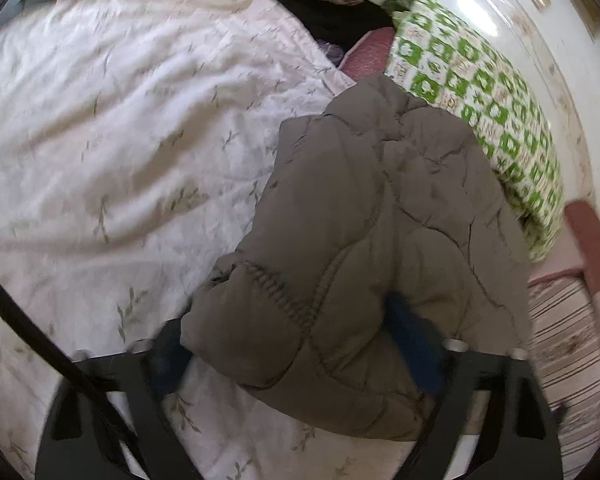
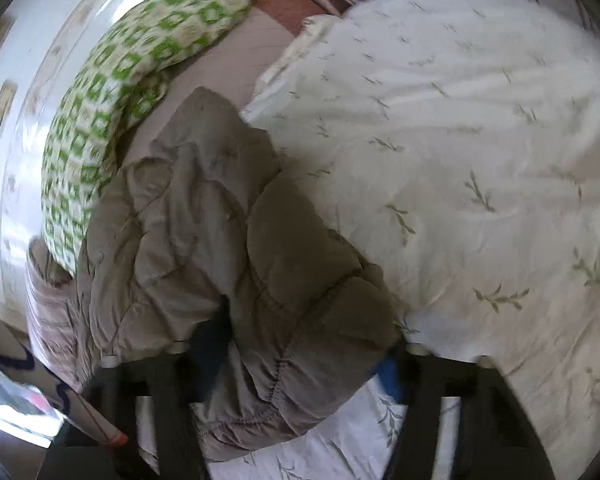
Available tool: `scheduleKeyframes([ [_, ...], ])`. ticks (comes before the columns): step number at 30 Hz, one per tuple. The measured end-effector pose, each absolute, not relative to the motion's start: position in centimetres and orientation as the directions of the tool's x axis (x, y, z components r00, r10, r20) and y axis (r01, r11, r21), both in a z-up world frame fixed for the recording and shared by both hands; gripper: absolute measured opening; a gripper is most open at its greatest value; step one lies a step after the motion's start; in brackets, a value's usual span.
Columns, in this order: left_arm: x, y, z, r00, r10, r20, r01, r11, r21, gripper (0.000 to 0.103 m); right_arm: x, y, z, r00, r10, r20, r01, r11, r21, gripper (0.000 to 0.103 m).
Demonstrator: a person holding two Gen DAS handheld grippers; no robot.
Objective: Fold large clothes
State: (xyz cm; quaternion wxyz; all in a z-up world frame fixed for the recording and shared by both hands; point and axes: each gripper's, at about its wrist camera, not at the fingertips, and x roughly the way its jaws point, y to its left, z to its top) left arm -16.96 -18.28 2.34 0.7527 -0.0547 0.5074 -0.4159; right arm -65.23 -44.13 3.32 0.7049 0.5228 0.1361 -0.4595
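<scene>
The left tongs (image 1: 296, 354) stand spread; we find a fold of the grey-brown quilted jacket (image 1: 364, 248) between their blue pads (image 1: 414, 340), though we cannot tell whether these press on it. The right tongs (image 2: 300, 360) likewise straddle a bunched edge of the jacket (image 2: 236, 248); their grip we cannot confirm either. The jacket lies heaped ahead of both tongs on a white leaf-print quilt (image 1: 120, 140). Beyond it rests a green-checked pillow (image 1: 480, 92).
</scene>
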Motion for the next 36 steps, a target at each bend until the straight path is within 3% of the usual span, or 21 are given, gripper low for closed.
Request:
scheduleKeyframes([
  [2, -18.2, -18.8, 3.7, 0.219, -0.656, -0.722, 0.634, 0.659, -0.406, 0.059, -64.5, -43.6, 4.6, 0.499, -0.536, -0.681, 0.832, 0.077, 0.55, 0.04],
  [5, -19.9, -19.4, 5.1, 0.327, -0.623, -0.71, 0.694, 0.668, -0.266, 0.049, -62.6, -42.3, 6.3, 0.385, -0.607, -0.695, 0.914, 0.145, 0.38, 0.036],
  [8, -20.7, -19.6, 5.5, 0.38, -0.601, -0.703, 0.713, 0.674, -0.19, 0.047, -61.0, -41.3, 7.4, 0.299, -0.66, -0.689, 0.954, 0.187, 0.235, 0.035],
  [16, -21.3, -19.4, 7.0, 0.426, -0.621, -0.658, 0.722, 0.671, -0.167, 0.044, -60.3, -39.8, 9.6, 0.257, -0.722, -0.643, 0.965, 0.23, 0.126, 0.033],
  [25, -22.2, -17.2, 10.2, 0.459, -0.675, -0.578, 0.72, 0.664, -0.204, 0.042, -60.5, -37.5, 13.1, 0.271, -0.793, -0.546, 0.96, 0.263, 0.094, 0.031],
  [36, -24.8, -12.7, 12.9, 0.437, -0.681, -0.588, 0.718, 0.658, -0.227, 0.042, -63.5, -33.7, 16.1, 0.328, -0.786, -0.524, 0.943, 0.304, 0.135, 0.031],
])
